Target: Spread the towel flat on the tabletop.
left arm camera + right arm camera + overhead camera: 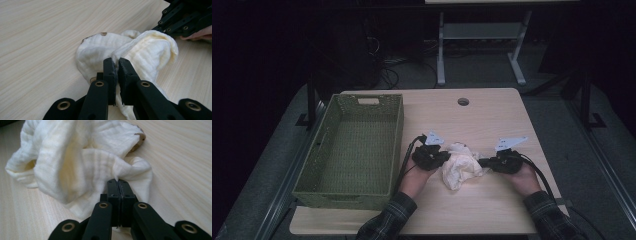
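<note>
Hands low on table [492,125], left gripper [443,156] and right gripper [484,162] both pinching cloth [459,170].

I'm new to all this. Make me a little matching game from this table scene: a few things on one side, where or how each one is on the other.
Things:
1. cloth
2. basket
3. left tool
4. hole in the table

Descriptions:
a. green, on the table's left side
b. crumpled, cream, between the two tools
c. near the far edge
d. black, shut on a fold of cloth

Pairs: 1-b, 2-a, 3-d, 4-c
</note>
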Available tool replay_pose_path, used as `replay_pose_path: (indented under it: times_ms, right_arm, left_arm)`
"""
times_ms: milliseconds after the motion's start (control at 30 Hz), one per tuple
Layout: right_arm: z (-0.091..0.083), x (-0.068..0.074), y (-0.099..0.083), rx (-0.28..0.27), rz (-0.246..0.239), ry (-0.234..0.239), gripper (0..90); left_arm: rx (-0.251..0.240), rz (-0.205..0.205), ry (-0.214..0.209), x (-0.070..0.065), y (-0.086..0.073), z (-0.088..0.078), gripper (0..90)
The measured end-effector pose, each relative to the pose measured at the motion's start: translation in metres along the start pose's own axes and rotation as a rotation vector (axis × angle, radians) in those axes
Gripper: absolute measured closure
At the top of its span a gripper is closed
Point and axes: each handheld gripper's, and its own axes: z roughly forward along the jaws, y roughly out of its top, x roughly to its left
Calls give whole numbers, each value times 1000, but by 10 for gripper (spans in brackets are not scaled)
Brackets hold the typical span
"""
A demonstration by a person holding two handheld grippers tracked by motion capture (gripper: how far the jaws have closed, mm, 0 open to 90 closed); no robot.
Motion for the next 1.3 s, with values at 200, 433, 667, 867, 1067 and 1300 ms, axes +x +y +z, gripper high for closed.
replay_pose_path:
  times_ms: [200,433,667,867,1067,1300]
  right_arm:
    - [-25,-6,3,-71,6,-49,898]
    - [-57,-14,4,-123,24,-93,898]
    - [-76,-25,-2,-123,53,-159,899]
    - [-82,-38,-9,-118,113,-190,890]
    - [-78,-42,-17,-120,123,-166,756]
    - [-65,-45,-29,-31,123,-133,668]
  left_arm:
    - [-35,-7,0,-1,5,-8,841]
    - [-86,-16,-5,-4,13,-18,839]
    - [-119,-25,16,-2,16,-27,842]
    - [-93,-33,40,-1,15,-24,845]
    - [-65,-54,57,1,9,-17,845]
    - [-60,-55,57,1,8,-15,844]
